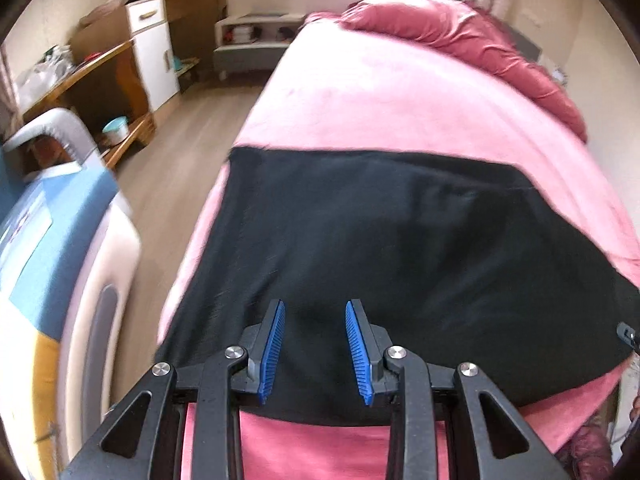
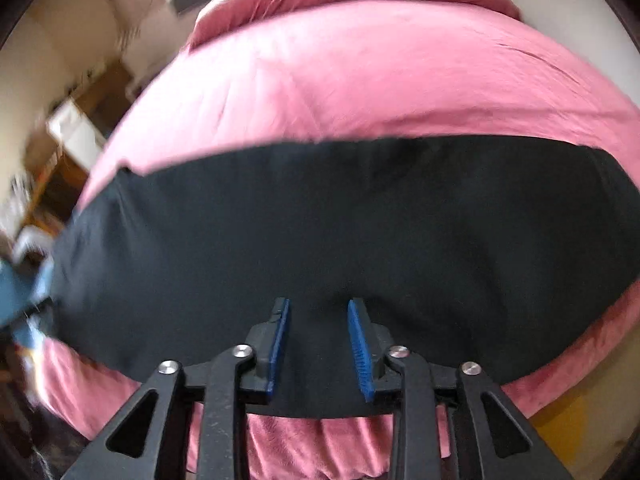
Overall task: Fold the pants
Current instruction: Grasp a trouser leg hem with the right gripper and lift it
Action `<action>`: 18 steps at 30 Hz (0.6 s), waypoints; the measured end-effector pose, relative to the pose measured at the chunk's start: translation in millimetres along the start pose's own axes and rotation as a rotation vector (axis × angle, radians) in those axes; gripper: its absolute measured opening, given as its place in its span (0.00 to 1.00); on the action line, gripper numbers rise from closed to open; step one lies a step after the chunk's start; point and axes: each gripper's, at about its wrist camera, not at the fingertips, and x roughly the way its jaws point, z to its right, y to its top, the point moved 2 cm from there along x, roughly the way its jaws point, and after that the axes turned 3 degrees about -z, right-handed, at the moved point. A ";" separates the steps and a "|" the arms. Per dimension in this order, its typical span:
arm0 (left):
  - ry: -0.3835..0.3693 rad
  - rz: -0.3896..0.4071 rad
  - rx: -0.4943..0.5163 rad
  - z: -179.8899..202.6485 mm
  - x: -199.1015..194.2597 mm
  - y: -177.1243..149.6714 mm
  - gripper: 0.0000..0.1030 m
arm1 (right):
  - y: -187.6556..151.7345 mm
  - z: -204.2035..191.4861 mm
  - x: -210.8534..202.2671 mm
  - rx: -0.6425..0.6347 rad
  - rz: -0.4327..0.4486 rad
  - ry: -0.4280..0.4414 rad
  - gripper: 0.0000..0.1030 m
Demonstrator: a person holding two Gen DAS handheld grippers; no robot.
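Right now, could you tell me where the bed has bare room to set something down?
The pink sheet is bare between the black pants and the red duvet. The near edge is crowded: pants cover it, with only a thin strip showing.

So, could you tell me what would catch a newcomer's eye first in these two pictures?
The black pants stand out first, spread flat as a wide dark band across the near end of the pink bed cover. Next come the blue-padded jaws of the left gripper and the right gripper, each open over the pants' near edge with nothing pinched. A crumpled darker pink quilt lies heaped at the bed's far end.
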 end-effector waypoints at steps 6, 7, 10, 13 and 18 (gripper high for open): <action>-0.091 0.011 0.084 42.2 -11.3 1.1 0.36 | -10.1 102.1 -54.5 0.353 0.168 0.052 0.39; -0.101 0.014 0.107 50.9 -12.2 -0.4 0.36 | -17.2 126.6 -63.8 0.447 0.204 0.051 0.39; -0.133 0.004 0.172 73.1 -9.9 -3.3 0.36 | -40.2 188.2 -74.9 0.690 0.290 0.061 0.41; -0.137 -0.020 0.223 92.3 -5.5 -7.7 0.36 | -57.1 232.1 -71.8 0.865 0.341 0.075 0.38; -0.125 -0.048 0.277 110.2 2.7 -9.2 0.36 | -57.6 273.7 -60.4 0.977 0.379 0.090 0.26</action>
